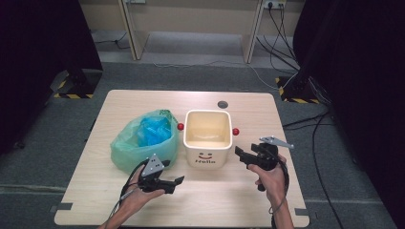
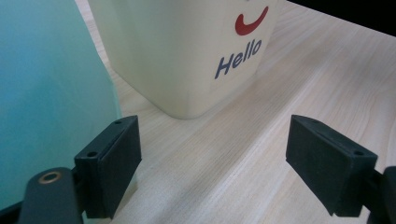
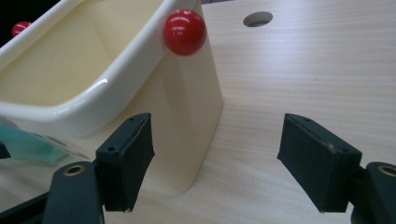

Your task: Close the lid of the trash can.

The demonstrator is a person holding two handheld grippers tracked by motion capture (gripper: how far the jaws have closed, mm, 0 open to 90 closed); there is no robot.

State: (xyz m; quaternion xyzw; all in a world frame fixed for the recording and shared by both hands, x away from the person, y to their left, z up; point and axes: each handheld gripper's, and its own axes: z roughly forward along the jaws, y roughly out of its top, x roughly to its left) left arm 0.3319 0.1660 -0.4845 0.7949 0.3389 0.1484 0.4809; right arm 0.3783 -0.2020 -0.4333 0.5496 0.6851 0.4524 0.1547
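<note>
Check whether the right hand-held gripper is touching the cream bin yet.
Apart. In the right gripper view, the right hand-held gripper has its jaws spread wide, with bare table between them, and the cream bin sits beyond the pads.

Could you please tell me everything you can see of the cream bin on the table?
The bin is a square, glossy cream container, plastic by the look, standing upright and open near the table's middle. Its front bears a red smile and "Hello" in dark blue. A red ball knob sticks out on each side. It looks empty. The green bag sits close at its left.
</note>
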